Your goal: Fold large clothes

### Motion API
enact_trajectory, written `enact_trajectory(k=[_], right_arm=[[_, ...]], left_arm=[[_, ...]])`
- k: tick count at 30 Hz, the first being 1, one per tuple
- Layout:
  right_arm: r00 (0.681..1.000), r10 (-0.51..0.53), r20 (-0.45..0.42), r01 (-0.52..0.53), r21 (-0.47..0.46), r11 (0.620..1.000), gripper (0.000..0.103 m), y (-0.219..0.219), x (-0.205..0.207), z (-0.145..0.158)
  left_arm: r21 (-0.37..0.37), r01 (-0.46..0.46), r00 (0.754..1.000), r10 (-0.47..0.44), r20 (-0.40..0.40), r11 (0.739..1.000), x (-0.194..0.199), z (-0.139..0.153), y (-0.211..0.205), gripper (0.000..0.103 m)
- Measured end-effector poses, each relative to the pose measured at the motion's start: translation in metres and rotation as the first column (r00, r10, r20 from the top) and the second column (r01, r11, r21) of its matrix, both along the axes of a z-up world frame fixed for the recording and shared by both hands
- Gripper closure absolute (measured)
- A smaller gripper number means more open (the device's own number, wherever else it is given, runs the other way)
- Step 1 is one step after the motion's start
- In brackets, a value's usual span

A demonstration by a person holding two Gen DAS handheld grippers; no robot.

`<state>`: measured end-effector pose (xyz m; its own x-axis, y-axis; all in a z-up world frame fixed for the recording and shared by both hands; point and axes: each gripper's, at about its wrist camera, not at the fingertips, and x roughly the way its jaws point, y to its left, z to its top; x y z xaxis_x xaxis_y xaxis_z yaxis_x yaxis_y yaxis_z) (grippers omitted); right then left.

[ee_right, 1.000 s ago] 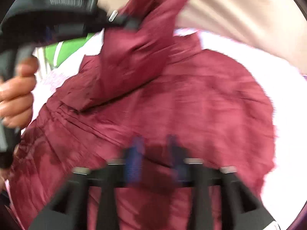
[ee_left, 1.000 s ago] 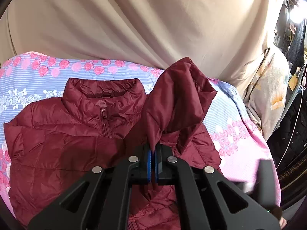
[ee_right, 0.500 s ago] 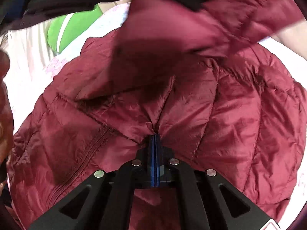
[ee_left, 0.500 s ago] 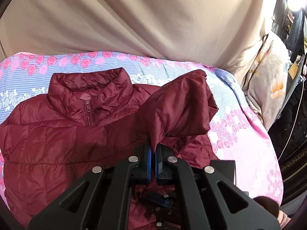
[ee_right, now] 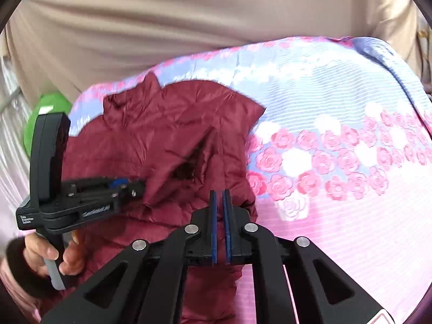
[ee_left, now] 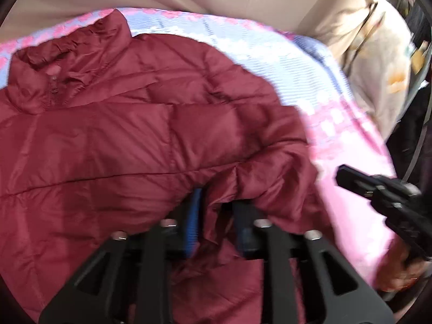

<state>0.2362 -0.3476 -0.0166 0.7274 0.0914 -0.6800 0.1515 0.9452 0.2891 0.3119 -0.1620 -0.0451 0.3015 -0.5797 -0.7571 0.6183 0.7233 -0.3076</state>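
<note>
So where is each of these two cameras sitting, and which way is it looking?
Left wrist: on the left gripper, looking along its fingers over the maroon jacket; the right gripper shows at the right edge.
Right wrist: on the right gripper, facing the jacket's edge and the floral bedspread; the left hand shows.
Both share jacket, bedspread and beige curtain.
</note>
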Motion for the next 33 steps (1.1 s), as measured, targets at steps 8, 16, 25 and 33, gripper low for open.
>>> enact_trajectory(k=[8, 16, 25, 33], right_arm=[[0.997, 0.066, 0.026, -0.067, 0.045, 0.997, 0.051, 0.036, 0.029, 0.009], [0.999, 0.023, -0.048, -0.023, -0.012, 1.0, 0.102, 0.054, 0.077, -0.014], [0.993, -0.094, -0.07, 0.08, -0.174, 0.981, 0.094, 0.057, 0.074, -0.008], [0.962, 0.27, 0.04, -0.266, -0.083, 0.96, 0.096, 0.168, 0.176, 0.054]], left_arm=[[-0.21, -0.228, 0.972, 0.234, 0.005, 0.951, 0.017, 0.054, 0.134, 0.029], [0.089, -0.51, 0.853, 0.491, 0.178, 0.855, 0.053, 0.007, 0.218, 0.039], [0.123, -0.481, 0.853, 0.431, 0.296, 0.868, 0.041, 0.02, 0.218, 0.039], [0.117, -0.476, 0.849, 0.42, 0.32, 0.872, 0.101, 0.043, 0.196, 0.034]])
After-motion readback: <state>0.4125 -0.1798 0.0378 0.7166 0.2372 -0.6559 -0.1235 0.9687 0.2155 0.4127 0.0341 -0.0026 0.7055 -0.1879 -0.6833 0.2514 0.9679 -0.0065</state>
